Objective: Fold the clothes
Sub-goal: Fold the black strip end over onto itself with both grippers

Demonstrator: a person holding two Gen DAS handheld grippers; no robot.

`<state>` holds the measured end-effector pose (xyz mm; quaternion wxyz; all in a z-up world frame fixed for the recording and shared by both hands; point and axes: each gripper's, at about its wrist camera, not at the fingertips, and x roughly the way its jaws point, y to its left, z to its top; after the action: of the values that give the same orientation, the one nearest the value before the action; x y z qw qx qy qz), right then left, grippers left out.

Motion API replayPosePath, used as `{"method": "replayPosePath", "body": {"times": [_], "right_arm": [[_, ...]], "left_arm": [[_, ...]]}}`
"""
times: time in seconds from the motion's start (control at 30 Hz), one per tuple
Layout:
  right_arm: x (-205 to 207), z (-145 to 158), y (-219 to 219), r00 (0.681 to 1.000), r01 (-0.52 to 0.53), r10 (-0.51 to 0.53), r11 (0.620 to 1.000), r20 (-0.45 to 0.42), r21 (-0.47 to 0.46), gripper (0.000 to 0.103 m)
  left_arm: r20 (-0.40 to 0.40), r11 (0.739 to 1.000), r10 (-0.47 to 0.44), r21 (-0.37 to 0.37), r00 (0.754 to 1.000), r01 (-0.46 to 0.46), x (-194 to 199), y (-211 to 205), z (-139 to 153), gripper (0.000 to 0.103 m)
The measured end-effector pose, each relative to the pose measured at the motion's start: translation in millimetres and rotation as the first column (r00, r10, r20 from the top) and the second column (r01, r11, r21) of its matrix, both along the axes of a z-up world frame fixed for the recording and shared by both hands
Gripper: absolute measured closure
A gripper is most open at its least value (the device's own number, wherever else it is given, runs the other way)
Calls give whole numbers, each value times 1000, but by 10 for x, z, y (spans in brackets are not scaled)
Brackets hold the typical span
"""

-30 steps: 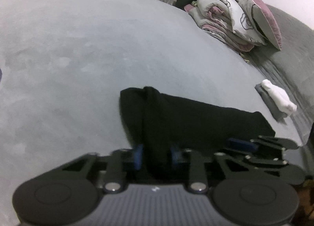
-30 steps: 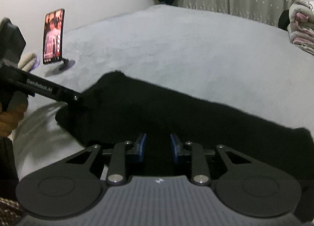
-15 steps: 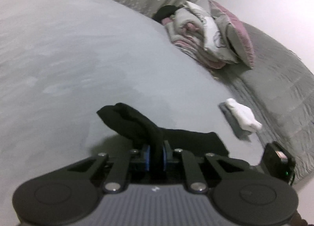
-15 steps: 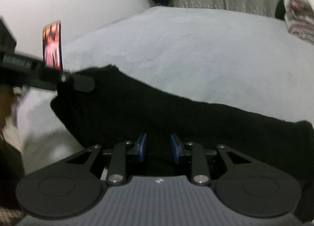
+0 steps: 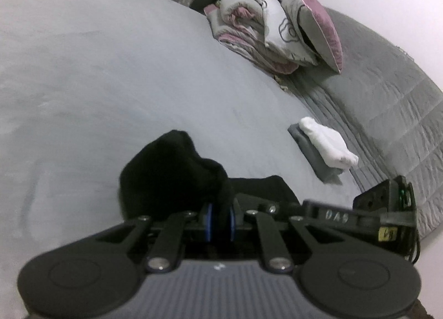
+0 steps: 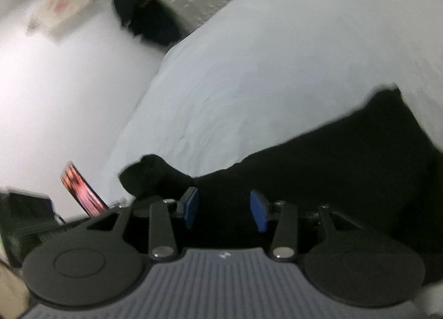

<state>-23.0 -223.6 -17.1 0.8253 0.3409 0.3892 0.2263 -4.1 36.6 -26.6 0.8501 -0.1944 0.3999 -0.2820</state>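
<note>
A black garment (image 5: 171,175) lies on the pale grey bed (image 5: 110,69). Its near edge is bunched up and pinched between the blue pads of my left gripper (image 5: 220,219), which is shut on it and holds the fold a little above the bed. In the right wrist view the same black garment (image 6: 332,169) spreads to the right. My right gripper (image 6: 224,209) is tilted, its jaws are opening, and the blue pads (image 6: 191,208) stand wide apart with black cloth between them, not pressed. The right gripper's body (image 5: 387,213) shows at the right of the left wrist view.
A folded white cloth (image 5: 326,147) rests on a folded grey one near the bed's right side. Pillows and rolled blankets (image 5: 277,28) pile at the head, beside a grey quilt (image 5: 387,97). A lit phone on a stand (image 6: 80,188) stands left, and a dark garment (image 6: 146,20) hangs by the wall.
The left gripper closed on the black garment's edge, then lifted and carried it, bunching the cloth. The right gripper rolled sideways and its pads moved apart.
</note>
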Motion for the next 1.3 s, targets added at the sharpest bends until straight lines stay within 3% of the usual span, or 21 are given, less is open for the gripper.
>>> {"method": "replayPosePath", "body": {"times": [0.17,0.33,0.5,0.57,0.73,0.93,0.97,1.07,1.2,1.3], "right_arm": [[56,-144,-199,993,79,-65,988,-103,136,55],[87,-177,-310,985,118,-83,962,-150,246,50],[68,-173,-337,982,132,-87,951,-168,278,49],[40,-140,-421,981,135,-88,949,-171,285,49],[65,-98,-352,985,115,-80,965,-151,238,49],[39,-19,-144,996,68,-64,996,-64,64,49],[26,-2,-95,997,57,-56,998,-43,32,54],[-5,18,37,1000,19,-20,999,-4,-37,84],[-67,73,38,1000,9,-9,1000,23,-27,90],[-98,178,-123,999,28,-29,999,38,36,90]], "left_arm": [[-16,998,-55,23,998,55,71,-181,-99,85],[-6,994,-113,-11,994,113,71,-250,-117,72],[35,985,-165,-47,986,166,-35,-173,-16,66],[61,989,-142,-31,988,144,-79,-96,28,66],[141,999,-36,40,989,30,-144,108,129,68],[224,976,58,192,973,-102,-140,155,98,70],[231,972,61,207,971,-110,-138,138,84,70],[266,959,59,252,962,-128,-140,65,57,70],[334,954,28,271,942,-124,-218,13,89,70],[367,963,0,250,930,-99,-261,-36,109,70]]}}
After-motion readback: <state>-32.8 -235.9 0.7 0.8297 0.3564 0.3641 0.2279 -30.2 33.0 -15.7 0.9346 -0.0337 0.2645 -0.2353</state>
